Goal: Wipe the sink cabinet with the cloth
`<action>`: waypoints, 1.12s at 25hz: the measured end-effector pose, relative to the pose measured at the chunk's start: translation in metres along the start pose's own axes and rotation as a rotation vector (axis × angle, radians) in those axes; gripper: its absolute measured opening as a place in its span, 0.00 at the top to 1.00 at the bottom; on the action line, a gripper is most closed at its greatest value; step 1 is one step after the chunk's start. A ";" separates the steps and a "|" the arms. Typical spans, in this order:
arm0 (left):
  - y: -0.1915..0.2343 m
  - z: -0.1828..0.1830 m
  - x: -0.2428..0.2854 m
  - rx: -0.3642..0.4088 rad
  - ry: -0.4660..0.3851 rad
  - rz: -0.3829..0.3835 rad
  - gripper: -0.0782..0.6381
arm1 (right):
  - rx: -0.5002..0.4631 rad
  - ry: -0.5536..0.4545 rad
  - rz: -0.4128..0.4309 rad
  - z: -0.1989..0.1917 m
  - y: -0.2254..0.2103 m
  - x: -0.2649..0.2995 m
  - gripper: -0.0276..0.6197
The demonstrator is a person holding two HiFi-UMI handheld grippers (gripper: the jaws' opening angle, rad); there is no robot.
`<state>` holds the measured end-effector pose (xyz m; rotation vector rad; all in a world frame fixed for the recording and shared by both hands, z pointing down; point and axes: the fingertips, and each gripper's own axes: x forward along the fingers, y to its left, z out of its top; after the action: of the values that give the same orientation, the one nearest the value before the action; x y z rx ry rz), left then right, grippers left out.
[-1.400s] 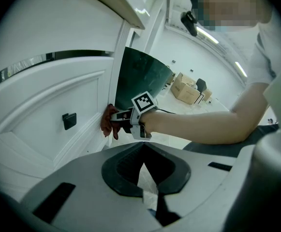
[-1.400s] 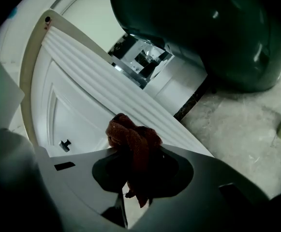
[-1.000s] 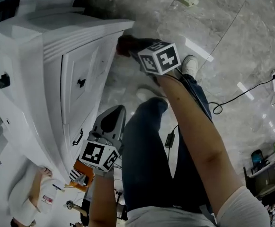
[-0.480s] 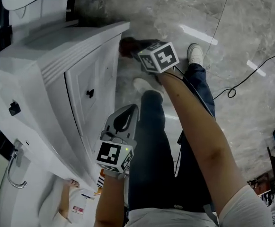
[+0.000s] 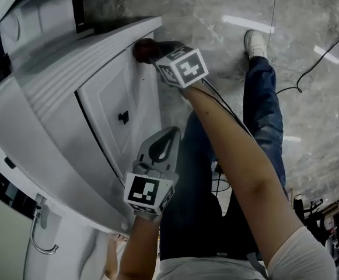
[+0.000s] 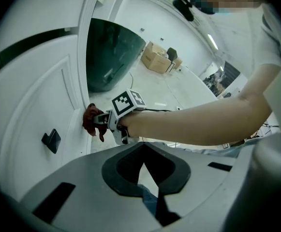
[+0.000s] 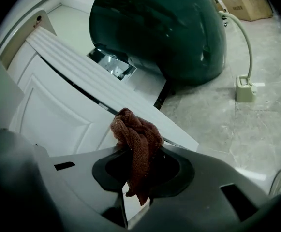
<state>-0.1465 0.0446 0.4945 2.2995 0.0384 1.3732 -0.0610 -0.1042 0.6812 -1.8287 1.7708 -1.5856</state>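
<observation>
The cloth (image 7: 138, 139), a bunched reddish-brown rag, is clamped between the jaws of the right gripper (image 5: 156, 57) and pressed against the front of the white sink cabinet (image 5: 52, 92). It sits at the far top corner of the panelled door (image 5: 108, 107), just under the ribbed moulding. The door's dark knob (image 5: 123, 118) is well apart from it. The left gripper (image 5: 172, 134) hangs beside the door above the person's jeans-clad leg (image 5: 198, 214), its jaws together on nothing.

Grey plastic left gripper (image 5: 168, 137) and right gripper (image 5: 155, 52), each topped by a white cube (image 5: 149, 192) with black square markers. A thin black cable (image 5: 222, 107) trails off the right one. White short sleeve (image 5: 300, 255), blue jeans (image 5: 198, 214), white shoe (image 5: 255, 42).
</observation>
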 end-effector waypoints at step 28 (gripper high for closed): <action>-0.012 -0.081 -0.009 -0.072 0.007 -0.008 0.88 | -0.086 0.268 0.275 -0.159 0.103 0.014 0.83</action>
<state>-0.2169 0.0834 0.5146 2.2334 -0.0003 1.3563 -0.2458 -0.0614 0.6851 -1.3765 2.1261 -1.7288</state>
